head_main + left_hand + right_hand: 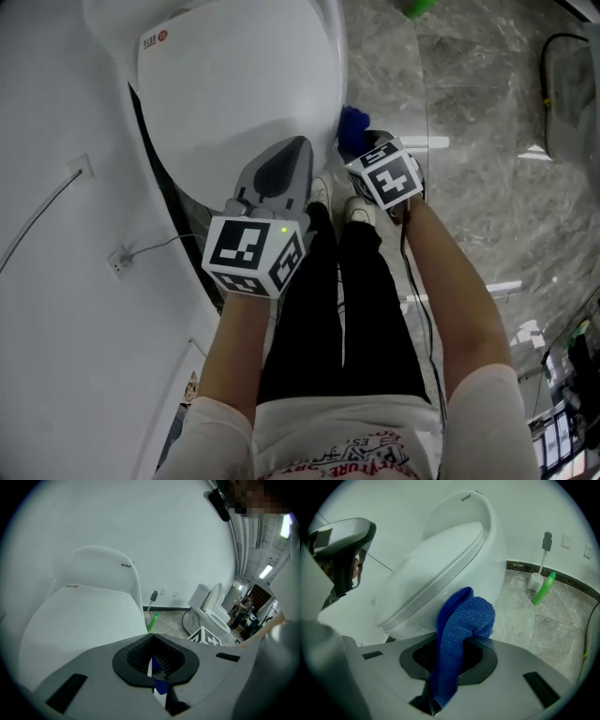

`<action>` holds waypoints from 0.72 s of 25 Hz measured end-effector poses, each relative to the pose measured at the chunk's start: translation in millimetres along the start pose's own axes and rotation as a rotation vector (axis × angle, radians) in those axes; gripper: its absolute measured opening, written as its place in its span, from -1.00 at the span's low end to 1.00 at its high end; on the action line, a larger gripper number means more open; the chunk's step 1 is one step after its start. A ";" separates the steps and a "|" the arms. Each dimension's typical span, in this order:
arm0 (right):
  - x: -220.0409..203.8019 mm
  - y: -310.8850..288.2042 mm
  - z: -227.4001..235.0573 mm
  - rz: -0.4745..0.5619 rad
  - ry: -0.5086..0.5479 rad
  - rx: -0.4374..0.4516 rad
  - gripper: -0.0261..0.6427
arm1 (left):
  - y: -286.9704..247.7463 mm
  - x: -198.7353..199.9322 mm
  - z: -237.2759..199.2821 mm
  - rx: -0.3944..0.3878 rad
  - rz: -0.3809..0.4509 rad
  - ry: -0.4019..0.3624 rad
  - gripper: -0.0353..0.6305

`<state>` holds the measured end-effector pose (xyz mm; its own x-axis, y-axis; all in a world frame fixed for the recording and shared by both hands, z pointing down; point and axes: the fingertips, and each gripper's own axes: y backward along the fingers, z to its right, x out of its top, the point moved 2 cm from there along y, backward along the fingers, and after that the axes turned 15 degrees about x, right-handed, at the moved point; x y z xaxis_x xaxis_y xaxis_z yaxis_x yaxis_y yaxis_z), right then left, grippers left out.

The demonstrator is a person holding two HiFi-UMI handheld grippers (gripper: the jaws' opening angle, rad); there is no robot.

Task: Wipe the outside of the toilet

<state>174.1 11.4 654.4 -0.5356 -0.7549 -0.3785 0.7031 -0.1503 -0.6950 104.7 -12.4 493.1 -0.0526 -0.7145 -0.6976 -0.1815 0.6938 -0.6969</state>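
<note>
The toilet (499, 550) looks like glossy white ceramic, and its lid (234, 103) is smooth with a soft sheen. The cloth (461, 620) is blue terry with a rough, looped nap. The left gripper (154, 667) and right gripper (452, 660) are matt grey plastic with black ribbed pads (132, 657). The floor (478, 103) is polished, grey, veined stone-look tile. The bottle (543, 588) is smooth green plastic.

White toilet (234, 84), blue terry cloth (461, 634) at the right, grey veined marble floor (469, 103), green bottle (543, 588) far right, black trousers (347, 309) near, grey left gripper (298, 148), its marker cube (253, 253) patterned in black-and-white squares.
</note>
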 end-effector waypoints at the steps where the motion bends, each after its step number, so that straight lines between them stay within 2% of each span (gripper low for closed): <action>1: -3.1 -3.0 -5.1 -0.002 0.007 0.003 -0.70 | 7.1 -7.2 -0.7 0.009 0.004 0.013 -0.87; 7: -33.4 -21.7 -41.1 -0.015 0.010 0.032 -0.70 | 47.7 -56.2 -6.1 0.042 0.004 0.015 -0.88; 12: -49.2 -44.9 -72.8 -0.020 0.019 0.037 -0.70 | 77.8 -101.6 -35.4 0.091 -0.024 0.112 -0.88; 18: -57.4 -64.9 -96.5 0.027 -0.057 -0.029 -0.70 | 117.3 -150.4 -66.9 0.103 -0.056 0.118 -0.88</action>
<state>114.1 126.1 662.3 -0.4886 -0.7938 -0.3622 0.7026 -0.1118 -0.7027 25.6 170.4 527.3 -0.1613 -0.7537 -0.6371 -0.0857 0.6539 -0.7518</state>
